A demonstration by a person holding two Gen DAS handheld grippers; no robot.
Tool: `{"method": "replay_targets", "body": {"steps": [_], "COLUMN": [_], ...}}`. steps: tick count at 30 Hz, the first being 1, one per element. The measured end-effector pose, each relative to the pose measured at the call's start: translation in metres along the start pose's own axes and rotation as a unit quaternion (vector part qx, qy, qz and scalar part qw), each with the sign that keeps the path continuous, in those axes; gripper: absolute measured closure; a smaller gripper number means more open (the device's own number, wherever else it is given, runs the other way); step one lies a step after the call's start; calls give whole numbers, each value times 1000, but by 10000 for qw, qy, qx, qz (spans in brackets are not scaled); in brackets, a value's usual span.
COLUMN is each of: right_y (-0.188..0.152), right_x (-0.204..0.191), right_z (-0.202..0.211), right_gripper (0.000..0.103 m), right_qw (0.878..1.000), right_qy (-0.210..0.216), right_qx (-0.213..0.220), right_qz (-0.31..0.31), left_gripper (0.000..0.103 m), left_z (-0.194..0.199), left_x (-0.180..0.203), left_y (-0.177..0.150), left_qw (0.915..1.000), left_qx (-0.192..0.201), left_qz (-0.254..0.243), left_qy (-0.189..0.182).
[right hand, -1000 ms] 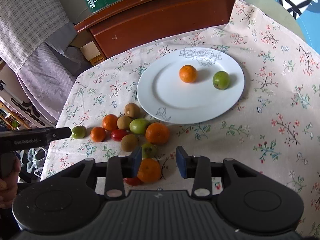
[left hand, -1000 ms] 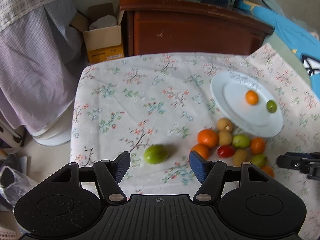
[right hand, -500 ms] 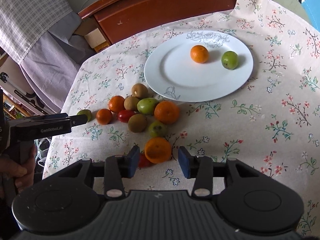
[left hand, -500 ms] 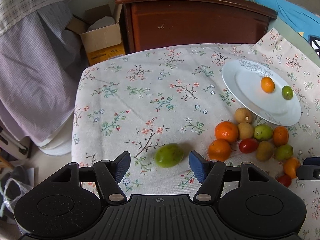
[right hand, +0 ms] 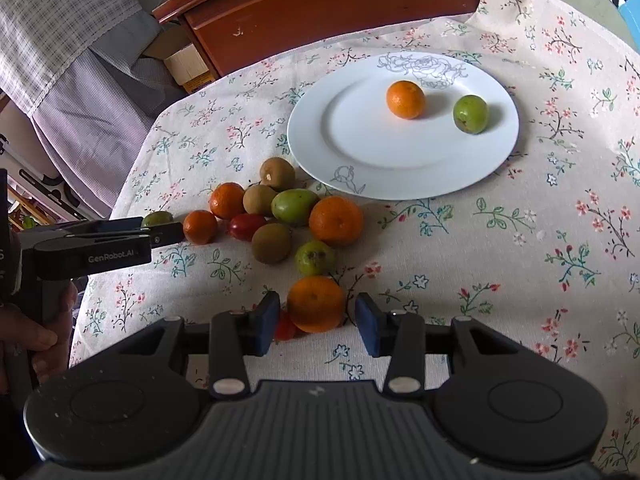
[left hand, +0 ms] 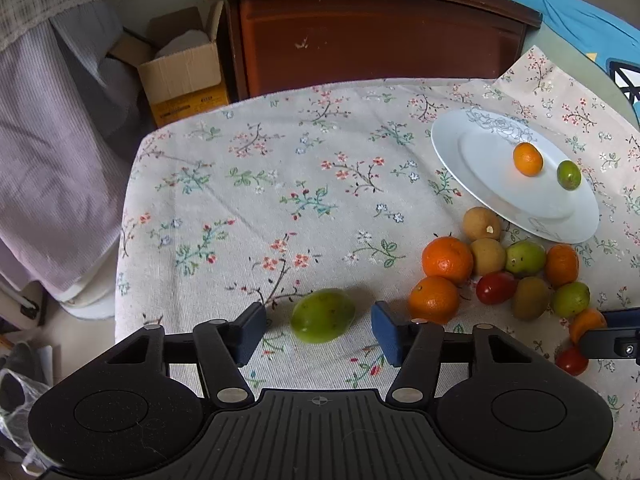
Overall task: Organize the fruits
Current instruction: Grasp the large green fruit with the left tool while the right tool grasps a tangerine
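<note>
Meanwhile the left gripper (left hand: 319, 330) is closing its jaws around a green fruit (left hand: 323, 315) lying alone on the tablecloth (left hand: 280, 184), pads not yet touching, while the right gripper (right hand: 316, 324) brackets an orange (right hand: 316, 304) loosely, jaws open, near the plate (right hand: 360, 148).

Left tool (left hand: 318, 334) closing, right tool (right hand: 316, 322) ajar

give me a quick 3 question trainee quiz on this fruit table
1. How many fruits lie on the white plate?
2. True or false: the left tongs already pinch the green fruit.
3. Which fruit sits between the right tongs? A) kiwi B) orange C) red tomato

Key: 1) Two, an orange one and a green one. 2) False: the pads stand clear of it while closing. 3) B
</note>
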State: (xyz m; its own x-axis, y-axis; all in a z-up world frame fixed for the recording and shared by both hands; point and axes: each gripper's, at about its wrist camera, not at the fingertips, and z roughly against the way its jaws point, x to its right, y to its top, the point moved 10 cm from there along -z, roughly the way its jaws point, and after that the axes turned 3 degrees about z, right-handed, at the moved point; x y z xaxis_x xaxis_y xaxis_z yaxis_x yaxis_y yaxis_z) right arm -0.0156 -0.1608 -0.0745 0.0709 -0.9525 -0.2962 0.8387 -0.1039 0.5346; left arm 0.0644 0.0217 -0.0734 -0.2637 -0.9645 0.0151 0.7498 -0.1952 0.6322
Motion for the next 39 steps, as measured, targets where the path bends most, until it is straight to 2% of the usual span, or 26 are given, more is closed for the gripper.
{"method": "replay_targets", "body": {"steps": [4,8,23,32,39], "right_y": [1,1,6,17,23], "right_x": [-2,-1,-12,-15,-10], "right_z": [0,0,6,15,20], "right_gripper": [70,71,72,72,72], "right_qw": [10000,10000,9996,9988,9985], "right_qy": [11,23,192,316,306], "right_qx": [16,20,165,352,446], "right_qz": [33,6,161,101,17], "left_gripper": [60,74,74,74,74], "left_z": [1,3,27,49,52], "left_x": [3,9,17,43,60], "left_y": [1,-1,3,21,29], "left_qw": [10000,9998,9997,9977,9963], "left_qx": [22,9,84,425,495], "left_qz": [-38,-146,-37,-155,-125], "left_qy": [-89,-136,-235,-497,-695]}}
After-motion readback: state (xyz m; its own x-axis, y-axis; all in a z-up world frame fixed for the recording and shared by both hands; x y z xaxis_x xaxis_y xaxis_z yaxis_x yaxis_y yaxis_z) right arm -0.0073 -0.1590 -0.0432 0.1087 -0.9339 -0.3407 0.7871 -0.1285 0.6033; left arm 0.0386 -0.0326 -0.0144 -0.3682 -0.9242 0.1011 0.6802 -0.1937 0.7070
